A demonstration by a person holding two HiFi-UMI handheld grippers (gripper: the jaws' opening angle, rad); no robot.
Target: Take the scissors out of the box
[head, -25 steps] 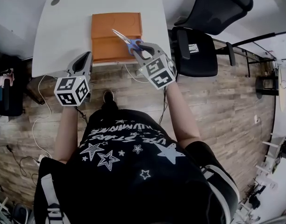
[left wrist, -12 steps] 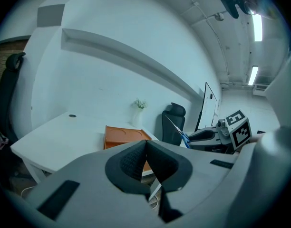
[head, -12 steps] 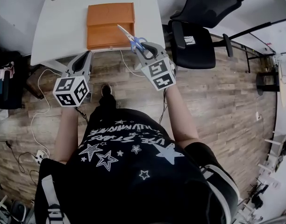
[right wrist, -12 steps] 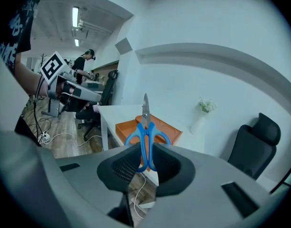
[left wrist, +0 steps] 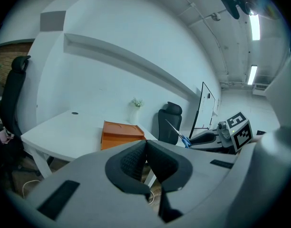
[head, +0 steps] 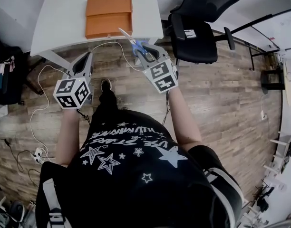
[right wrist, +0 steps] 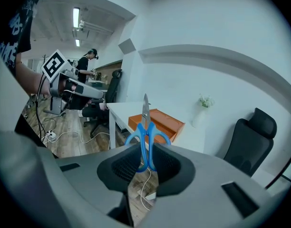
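Observation:
Blue-handled scissors (head: 134,42) (right wrist: 145,137) stick out of my right gripper (head: 144,55) (right wrist: 144,164), which is shut on their handles, blades pointing away toward the table. The orange box (head: 109,15) (left wrist: 119,134) (right wrist: 157,121) lies open on the white table (head: 60,23), apart from both grippers. My left gripper (head: 82,66) (left wrist: 145,167) is shut with nothing between its jaws and hangs over the wooden floor, short of the table's front edge. From the left gripper view the scissors (left wrist: 179,133) show at the right, held up in the air.
A black office chair (head: 198,32) stands right of the table. White cables (head: 41,108) trail over the wooden floor below the table. A dark bag (head: 5,82) sits at the left. A small vase (right wrist: 201,113) stands at the table's far side.
Both grippers have drawn back from the table, so the box and table sit farther away. The right gripper still holds the scissors; the left stays shut.

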